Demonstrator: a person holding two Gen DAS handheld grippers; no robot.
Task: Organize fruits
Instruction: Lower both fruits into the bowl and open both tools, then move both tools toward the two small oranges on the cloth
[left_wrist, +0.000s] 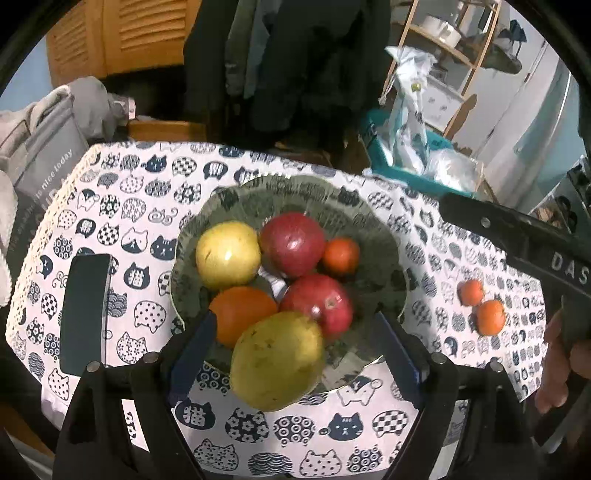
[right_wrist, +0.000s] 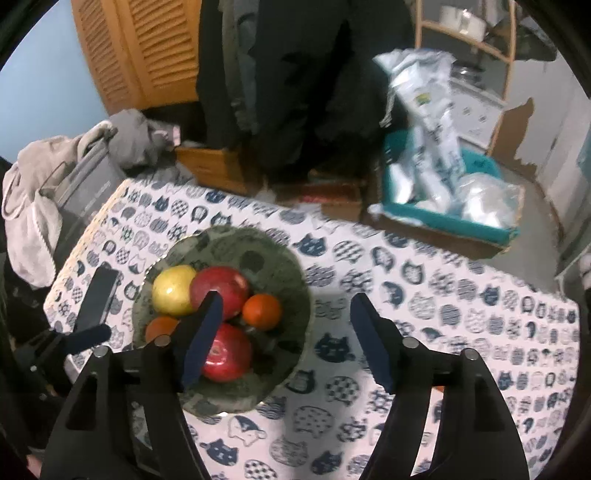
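The fruit mostly sits in the dark green plate (left_wrist: 384, 236) on the bench (left_wrist: 369, 421): a yellow apple (left_wrist: 226, 254), two red apples (left_wrist: 292, 243) and (left_wrist: 317, 302), an orange (left_wrist: 242, 312), a small tangerine (left_wrist: 341, 255), and a pear (left_wrist: 277, 360) at the near rim, hanging partly over the edge. Two more tangerines (left_wrist: 471, 291) and (left_wrist: 490, 316) lie loose on the cat-print cloth well to the right of the plate, touching each other, so your sorting is not finished. Your left tool (left_wrist: 295, 343) is released, its jaws spread either side of the pear without pressing it. Your right tool (right_wrist: 286, 334) is also released and empty, jaws apart over the plate's right edge and the cloth. The pear is the main worry: perched at the rim, it could roll off onto the bench if a jaw brushes it as you move. The pile is crowded too, so dropping another fruit in could nudge the round ones outward. The loose tangerines may roll apart if you clip only one. A dark phone (left_wrist: 84, 314) lies left of the plate, close to your left jaw's path.
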